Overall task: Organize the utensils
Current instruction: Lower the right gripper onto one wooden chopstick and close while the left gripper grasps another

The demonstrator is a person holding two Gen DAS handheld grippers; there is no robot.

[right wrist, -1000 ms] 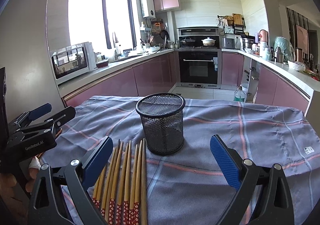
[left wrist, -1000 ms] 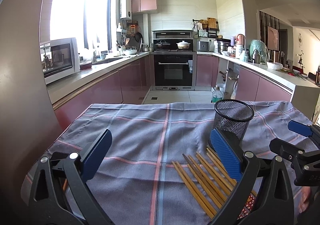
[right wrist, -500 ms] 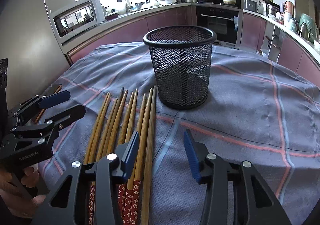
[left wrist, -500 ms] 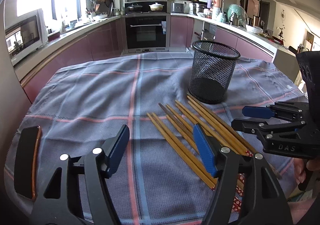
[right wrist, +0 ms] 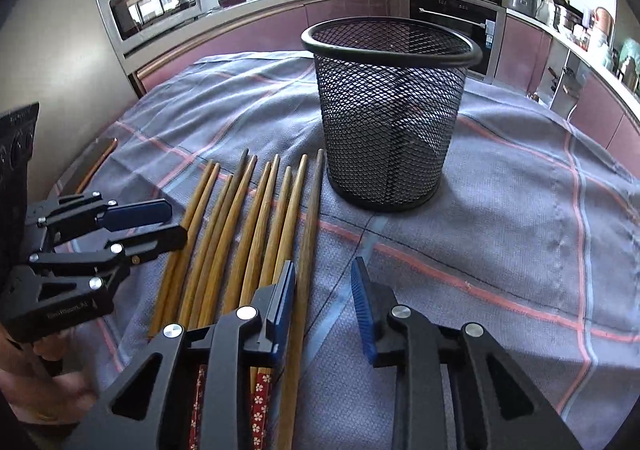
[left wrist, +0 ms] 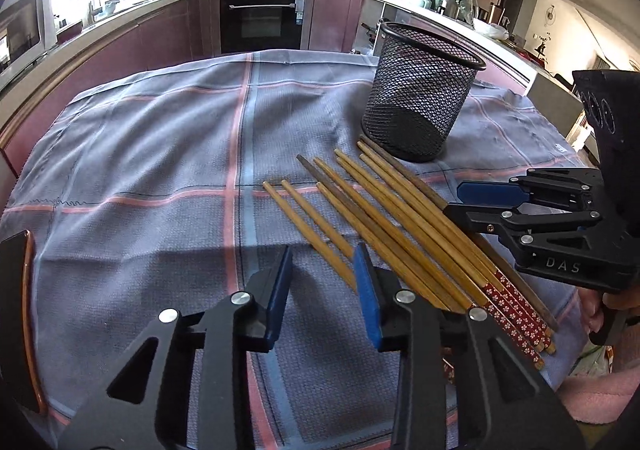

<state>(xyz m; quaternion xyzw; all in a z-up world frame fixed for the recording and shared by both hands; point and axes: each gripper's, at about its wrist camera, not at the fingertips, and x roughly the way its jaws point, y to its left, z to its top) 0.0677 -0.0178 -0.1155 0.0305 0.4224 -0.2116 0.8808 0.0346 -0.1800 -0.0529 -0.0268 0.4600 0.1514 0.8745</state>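
Several brown chopsticks (left wrist: 400,218) (right wrist: 240,230), some with red flowered ends, lie side by side on the checked cloth, tips toward a black mesh cup (left wrist: 420,98) (right wrist: 388,122) that stands upright. My left gripper (left wrist: 323,286) (right wrist: 176,224) hangs low over the left edge of the row. Its jaws are closing; the outermost stick ends just by the right pad, untouched. My right gripper (right wrist: 324,290) (left wrist: 454,202) is over the row's other edge. Its jaws are closing too, and the darkest stick runs between them beside the left pad, not pinched.
The grey-blue cloth (left wrist: 160,170) covers the table. A dark flat object with a copper rim (left wrist: 16,310) lies at its left edge. Pink fabric (left wrist: 592,398) and a hand show at the near right. Kitchen counters, an oven and a microwave (right wrist: 160,6) stand behind.
Both grippers have sunk and tipped down toward the chopsticks, and both sets of jaws have narrowed from wide open. The cup and chopsticks have not moved.
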